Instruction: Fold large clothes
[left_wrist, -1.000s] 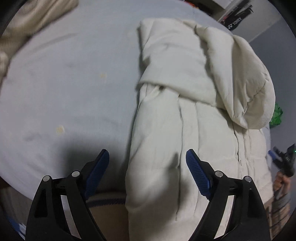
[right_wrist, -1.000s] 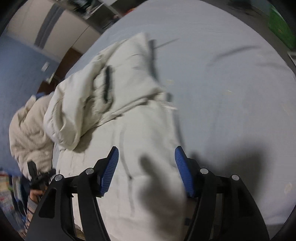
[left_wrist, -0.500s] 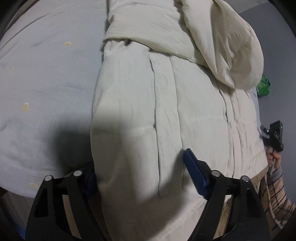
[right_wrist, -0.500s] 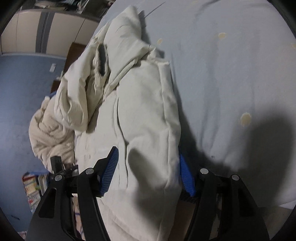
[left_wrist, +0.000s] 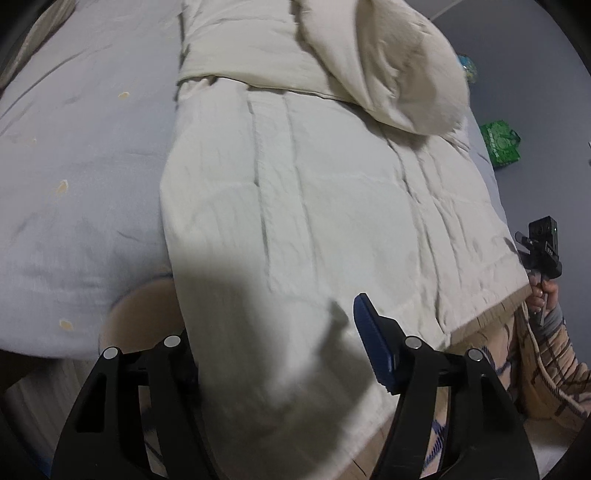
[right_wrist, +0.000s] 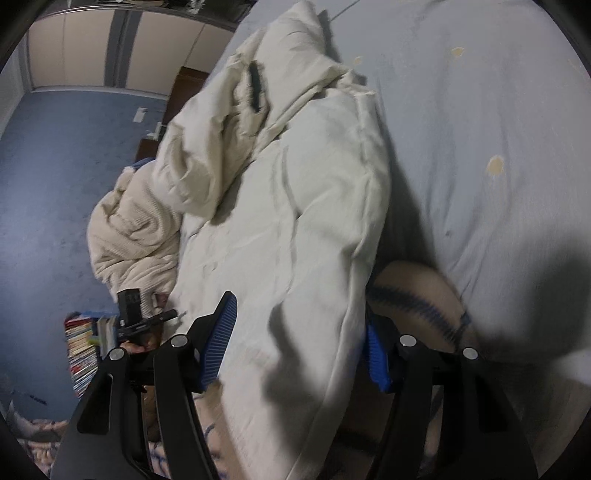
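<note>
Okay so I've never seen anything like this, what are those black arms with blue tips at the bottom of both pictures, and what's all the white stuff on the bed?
Those are hand-held grippers, one in each of a person's hands, not a robot. Each carries a wide-angle camera looking forward along its two fingers, so each picture is that tool's own view.

The left wrist view shows the left gripper. Its jaws have just been closing around the near corner of a cream padded jacket; one blue pad shows, the other is hidden behind the fabric, so I can't tell if it is pinching yet.

The right wrist view shows the right gripper straddling the jacket's other near corner the same way, with cloth between the pads.

The jacket lies on a pale blue bed sheet, its hem hanging over the bed's edge. A second beige garment sits beside it.
</note>
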